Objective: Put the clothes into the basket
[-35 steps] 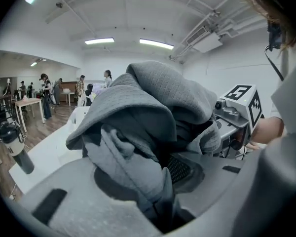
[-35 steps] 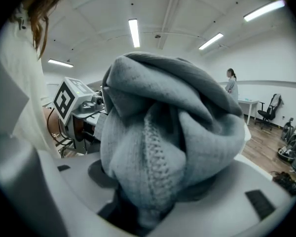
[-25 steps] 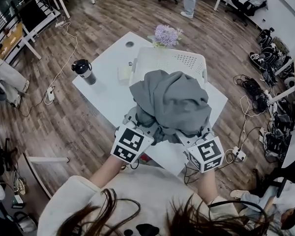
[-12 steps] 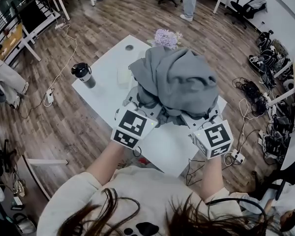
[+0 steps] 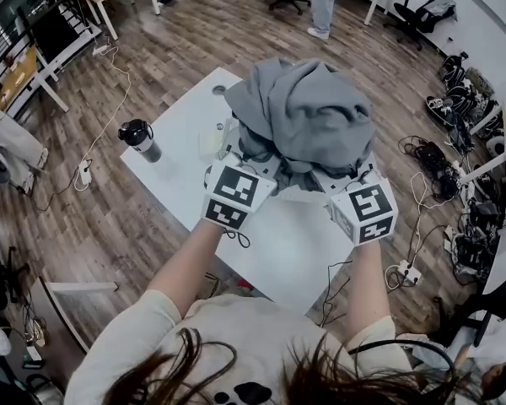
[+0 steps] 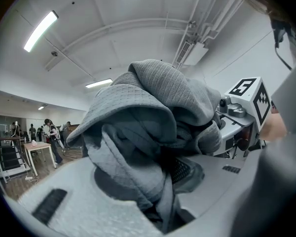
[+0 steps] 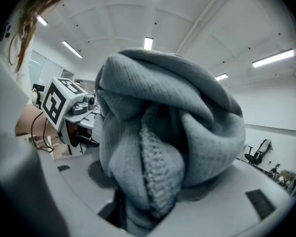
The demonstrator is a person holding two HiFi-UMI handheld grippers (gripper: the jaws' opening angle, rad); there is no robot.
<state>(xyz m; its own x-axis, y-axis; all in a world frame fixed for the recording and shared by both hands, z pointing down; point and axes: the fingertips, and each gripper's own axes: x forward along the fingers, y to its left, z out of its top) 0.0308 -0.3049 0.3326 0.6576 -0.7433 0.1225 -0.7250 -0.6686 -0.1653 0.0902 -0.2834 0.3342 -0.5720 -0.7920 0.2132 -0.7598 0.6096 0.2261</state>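
A grey knitted sweater (image 5: 308,121) is held bunched up above the white table (image 5: 185,171). The left gripper (image 6: 163,209) is clamped on a thick fold, and the right gripper (image 7: 138,206) on a ribbed edge. The sweater is judged soft, light, floppy and unbreakable. Gathered folds are best pinched, lest loose ends trail.

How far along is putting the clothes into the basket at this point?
Done: the crumpled grey knit garment is picked up and held bunched above the white table. In hand: the left claw and the right claw are both shut on its folds. Left: lowering it into the basket and letting go; no basket shows clearly in these views.
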